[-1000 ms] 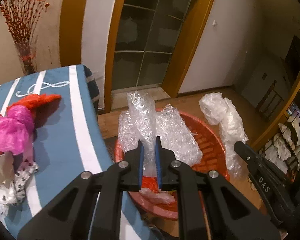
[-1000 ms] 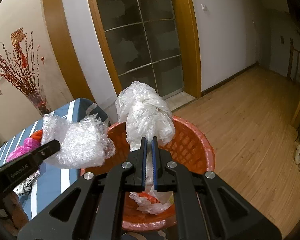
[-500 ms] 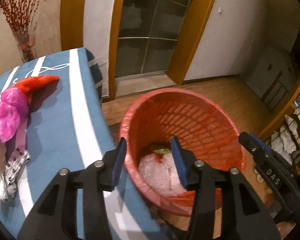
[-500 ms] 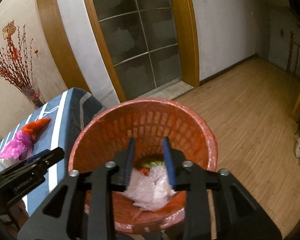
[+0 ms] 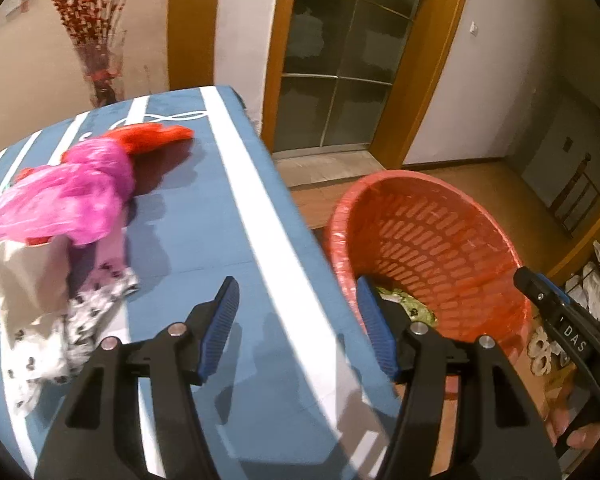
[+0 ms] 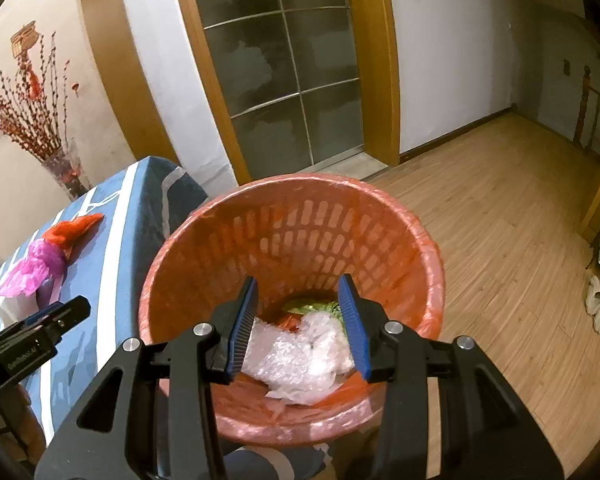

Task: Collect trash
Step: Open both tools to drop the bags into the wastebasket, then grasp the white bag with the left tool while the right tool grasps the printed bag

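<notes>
1. Orange-red plastic, slotted all round, makes up the waste basket (image 6: 300, 236), which stands on the wood floor (image 6: 500, 240) just beside the counter (image 5: 228, 216) with its blue, white-striped cloth.
2. Inside the basket lie crumpled clear bubble wrap (image 6: 296, 356) and, behind it, a scrap of green trash (image 6: 312, 305).
3. The right gripper (image 6: 298, 320) hangs over the basket's near rim, jaws wide apart and holding nothing.
4. The left gripper (image 5: 300, 320) sits over the counter edge next to the basket, jaws spread wide and empty.
5. On the counter, away from the basket, lie a pink plastic bag (image 5: 68, 196), a red bag (image 5: 152, 138) touching it, a brown paper piece (image 5: 28, 276) and a spotted white wrapper (image 5: 72, 328).
6. Beyond the counter, further from the basket, stands a vase of red branches (image 5: 96, 40).
</notes>
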`<state>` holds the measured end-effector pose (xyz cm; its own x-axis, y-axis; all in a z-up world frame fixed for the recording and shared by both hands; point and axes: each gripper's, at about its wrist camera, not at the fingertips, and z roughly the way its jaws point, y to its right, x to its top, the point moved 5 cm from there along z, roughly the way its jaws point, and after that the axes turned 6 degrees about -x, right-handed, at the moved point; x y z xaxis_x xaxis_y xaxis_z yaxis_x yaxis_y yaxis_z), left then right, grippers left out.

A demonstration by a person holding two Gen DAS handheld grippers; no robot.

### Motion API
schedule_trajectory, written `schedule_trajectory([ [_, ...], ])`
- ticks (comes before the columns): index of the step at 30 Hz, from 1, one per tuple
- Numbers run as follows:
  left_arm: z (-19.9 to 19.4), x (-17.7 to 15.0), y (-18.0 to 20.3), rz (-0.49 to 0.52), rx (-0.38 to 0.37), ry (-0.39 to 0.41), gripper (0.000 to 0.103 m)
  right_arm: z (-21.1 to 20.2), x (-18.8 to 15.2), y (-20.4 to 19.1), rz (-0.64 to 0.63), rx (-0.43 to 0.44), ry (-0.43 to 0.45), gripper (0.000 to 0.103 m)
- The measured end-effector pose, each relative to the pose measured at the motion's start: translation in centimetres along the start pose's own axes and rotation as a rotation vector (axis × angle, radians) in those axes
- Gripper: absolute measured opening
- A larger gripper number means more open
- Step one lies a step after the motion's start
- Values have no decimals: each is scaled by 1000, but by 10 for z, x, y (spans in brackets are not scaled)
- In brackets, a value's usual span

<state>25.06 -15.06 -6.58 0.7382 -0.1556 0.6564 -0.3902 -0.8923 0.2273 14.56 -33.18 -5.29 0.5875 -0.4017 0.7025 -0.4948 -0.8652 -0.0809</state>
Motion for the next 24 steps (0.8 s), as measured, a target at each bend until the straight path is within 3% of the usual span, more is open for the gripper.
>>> schedule_trajectory([
  [2, -6, 0, -7, -5, 8, 9, 61, -2, -2, -6, -9, 7, -3, 42],
  [5, -20, -1, -18, -13, 26, 29, 62, -7, -5, -18, -28, 20, 1, 51],
  [19, -99, -8, -101, -84, 161, 171, 67, -22, -23, -92, -146, 113, -10, 52],
  [24, -108, -17, -146, -155, 228, 168, 69, -24, -29, -106, -169, 131, -18, 52],
])
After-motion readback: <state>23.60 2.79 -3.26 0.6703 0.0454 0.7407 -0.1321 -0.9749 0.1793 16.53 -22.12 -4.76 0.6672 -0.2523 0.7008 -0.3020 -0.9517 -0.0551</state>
